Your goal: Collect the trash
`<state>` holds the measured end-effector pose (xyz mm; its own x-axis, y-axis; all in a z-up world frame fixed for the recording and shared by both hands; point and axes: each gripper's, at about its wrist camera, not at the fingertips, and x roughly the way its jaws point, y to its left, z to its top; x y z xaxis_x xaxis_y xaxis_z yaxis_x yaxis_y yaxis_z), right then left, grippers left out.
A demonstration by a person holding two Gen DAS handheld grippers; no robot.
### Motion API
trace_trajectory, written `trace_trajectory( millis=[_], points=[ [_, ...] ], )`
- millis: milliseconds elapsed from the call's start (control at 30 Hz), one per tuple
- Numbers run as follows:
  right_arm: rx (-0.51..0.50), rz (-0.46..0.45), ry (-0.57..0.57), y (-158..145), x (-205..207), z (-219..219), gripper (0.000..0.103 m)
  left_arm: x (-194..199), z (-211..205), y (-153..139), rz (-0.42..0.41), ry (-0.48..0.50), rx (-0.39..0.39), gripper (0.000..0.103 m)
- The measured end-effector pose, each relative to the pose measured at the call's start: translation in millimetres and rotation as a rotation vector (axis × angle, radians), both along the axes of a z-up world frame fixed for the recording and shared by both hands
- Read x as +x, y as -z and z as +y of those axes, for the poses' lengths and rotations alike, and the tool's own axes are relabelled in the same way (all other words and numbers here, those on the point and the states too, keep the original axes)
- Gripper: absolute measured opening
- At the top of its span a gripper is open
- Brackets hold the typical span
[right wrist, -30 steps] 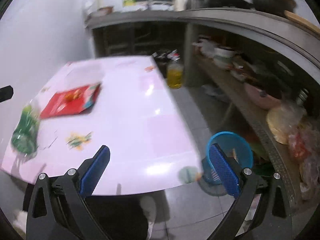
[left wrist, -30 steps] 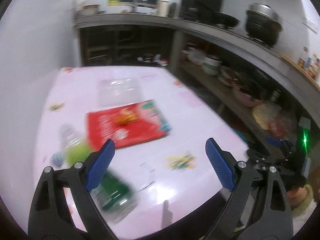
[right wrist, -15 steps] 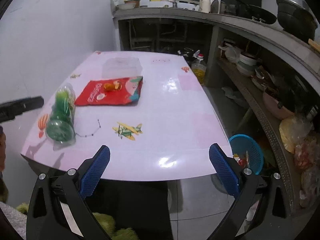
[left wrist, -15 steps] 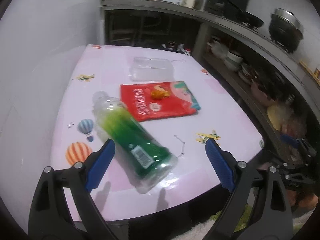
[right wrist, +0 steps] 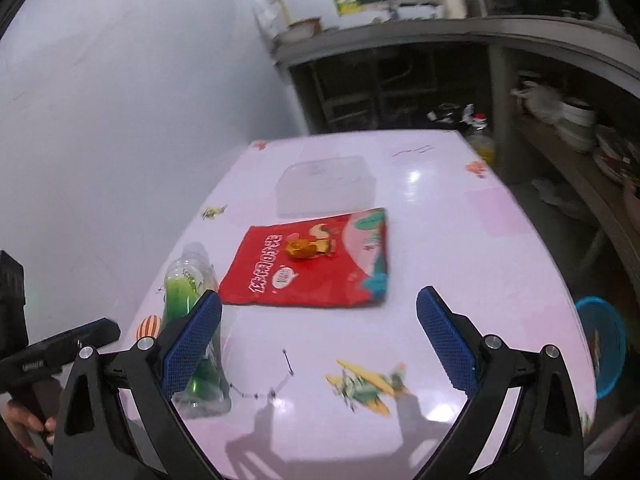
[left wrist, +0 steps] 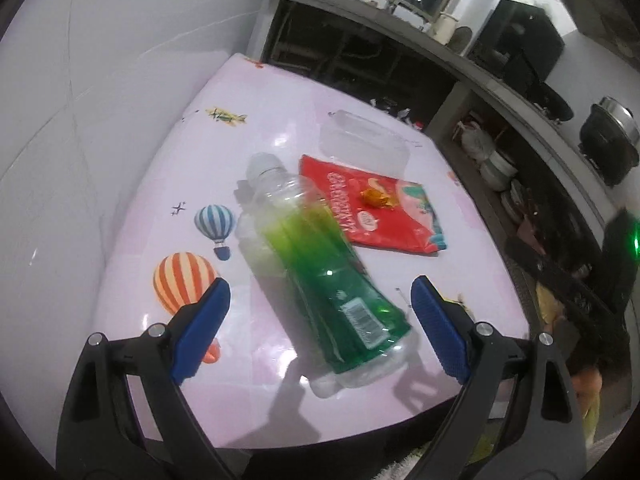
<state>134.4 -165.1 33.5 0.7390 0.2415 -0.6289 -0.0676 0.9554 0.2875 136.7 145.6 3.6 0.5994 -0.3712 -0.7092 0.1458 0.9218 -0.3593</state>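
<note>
A clear plastic bottle with a green label (left wrist: 316, 264) lies on its side on the pink table (left wrist: 160, 184), cap pointing away. My left gripper (left wrist: 316, 332) is open, its blue pads either side of the bottle's base, above it. A red snack bag (left wrist: 376, 208) lies beyond the bottle with an orange candy wrapper (left wrist: 376, 197) on it. A clear plastic box (left wrist: 364, 146) sits behind the bag. In the right wrist view, my right gripper (right wrist: 318, 340) is open and empty, near the bag (right wrist: 316, 264), wrapper (right wrist: 306, 248), bottle (right wrist: 188, 292) and box (right wrist: 324, 184).
A white wall runs along the table's left side (right wrist: 120, 120). A blue basket (right wrist: 604, 344) stands on the floor right of the table. Kitchen shelves with bowls and pots (left wrist: 520, 168) run along the right. The left gripper's body (right wrist: 52, 352) shows at the right view's left edge.
Both grippers have swung left and moved in over the table. The left gripper now frames the bottle closely. The right view now centres on the red bag.
</note>
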Motion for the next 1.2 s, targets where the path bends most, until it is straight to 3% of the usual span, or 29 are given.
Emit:
trace_trajectory(
  millis=[233,433,633,800,1033,1200],
  points=[
    [-0.068,0.088,-0.103,10,60,28,0.084,19,-2,7,0.028,-0.003,-0.022,0.088],
    [-0.063,0.157,-0.148,18,98,32,0.07,28,-7,-6,-0.037,-0.008,0.011,0.088],
    [-0.051,0.228,-0.191,38,132,40,0.062,43,-16,-12,-0.058,0.015,0.006,0.088],
    [-0.09,0.251,-0.244,52,148,57,0.055,55,-18,-22,-0.075,0.028,0.005,0.088],
    [-0.121,0.296,-0.254,73,157,61,0.032,87,-20,-46,-0.102,0.038,0.05,0.085],
    [-0.092,0.299,-0.243,77,157,54,0.022,135,-20,-56,-0.053,0.069,-0.011,0.079]
  ],
)
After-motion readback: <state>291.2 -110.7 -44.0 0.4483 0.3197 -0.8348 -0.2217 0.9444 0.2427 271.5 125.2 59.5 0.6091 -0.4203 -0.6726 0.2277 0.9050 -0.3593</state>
